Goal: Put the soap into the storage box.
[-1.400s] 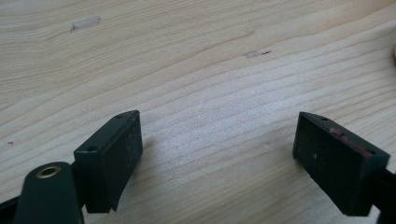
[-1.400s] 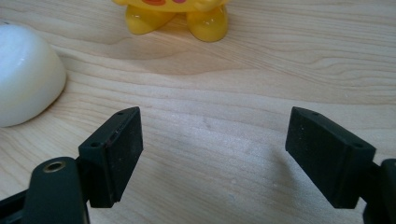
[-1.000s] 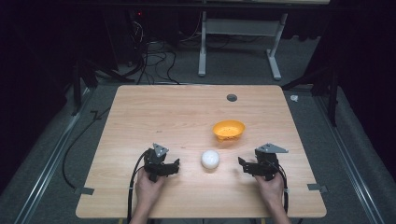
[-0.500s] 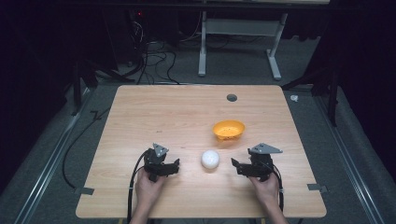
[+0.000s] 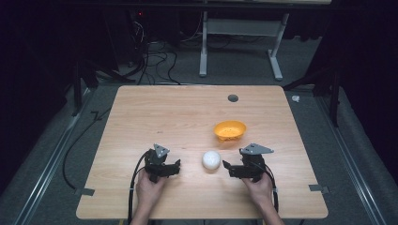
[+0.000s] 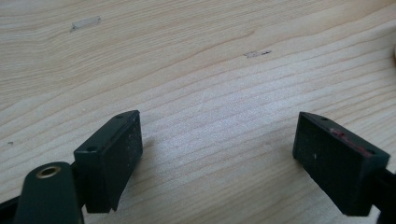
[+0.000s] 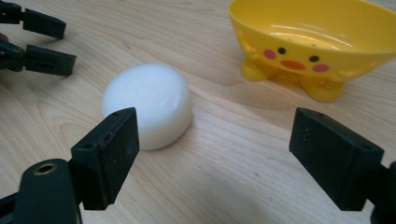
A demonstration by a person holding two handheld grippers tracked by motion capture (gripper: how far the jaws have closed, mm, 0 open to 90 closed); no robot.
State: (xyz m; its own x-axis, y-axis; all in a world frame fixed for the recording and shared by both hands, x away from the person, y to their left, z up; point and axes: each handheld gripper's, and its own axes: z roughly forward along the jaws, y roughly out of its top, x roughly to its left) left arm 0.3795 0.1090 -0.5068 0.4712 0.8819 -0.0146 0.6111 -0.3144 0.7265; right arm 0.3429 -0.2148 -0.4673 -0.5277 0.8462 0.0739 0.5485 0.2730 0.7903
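A white rounded puck (image 5: 211, 160) (image 7: 148, 103) lies on the wooden table (image 5: 155, 117), near its front middle. Just behind it to the right stands a yellow bowl with a painted face (image 5: 230, 130) (image 7: 314, 39). My right gripper (image 5: 227, 168) (image 7: 212, 156) is open, low over the table right of the puck, its jaws pointing at it with the puck just ahead of the left jaw. My left gripper (image 5: 176, 166) (image 6: 219, 156) is open over bare wood to the puck's left, nothing between its jaws; its fingers (image 7: 44, 56) show at the far left of the right gripper view.
A dark round hole (image 5: 233, 98) sits in the table near its far edge. Tape tabs (image 5: 84, 191) mark the front corners. Cables (image 5: 70, 150) trail over the floor on the left. A white table frame (image 5: 239, 33) stands beyond the far edge.
My right gripper has slid left toward the white puck. The left gripper, the puck and the bowl have stayed put.
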